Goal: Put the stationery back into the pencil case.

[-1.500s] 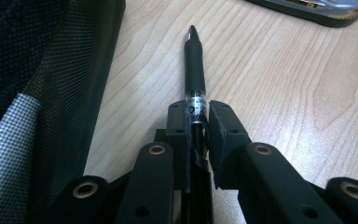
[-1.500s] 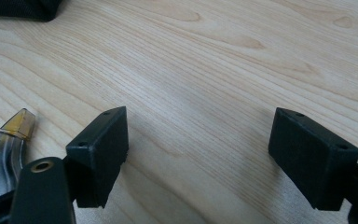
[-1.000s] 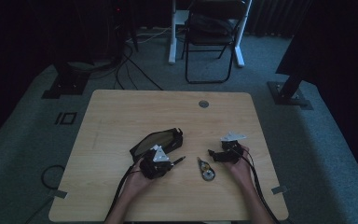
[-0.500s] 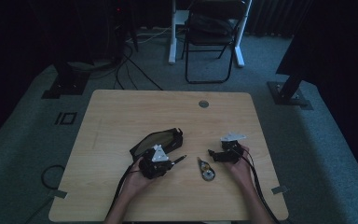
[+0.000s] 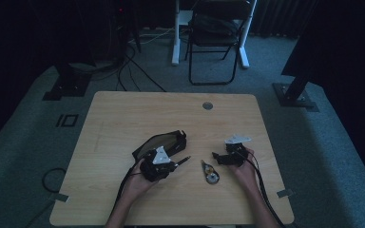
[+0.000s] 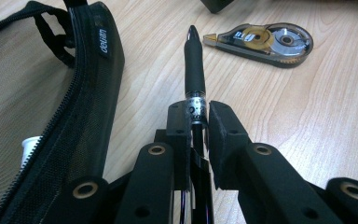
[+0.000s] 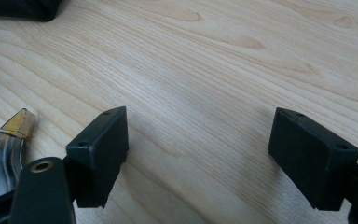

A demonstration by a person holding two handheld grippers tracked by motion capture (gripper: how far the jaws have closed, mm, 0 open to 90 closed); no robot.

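Gripping pen [image 6: 194, 65], left claw [image 6: 198, 116]; right claw [image 7: 205, 154] agape

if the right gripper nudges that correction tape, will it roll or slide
The correction tape lies flat on its broad side, so it will likely slide, not roll. Its plastic shell looks smooth on the wood table, so it probably skids easily. It looks small and hollow, likely light. The right gripper is open.

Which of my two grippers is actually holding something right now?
The left gripper: its jaws are clamped on a black pen. The right gripper stands wide open over bare table.
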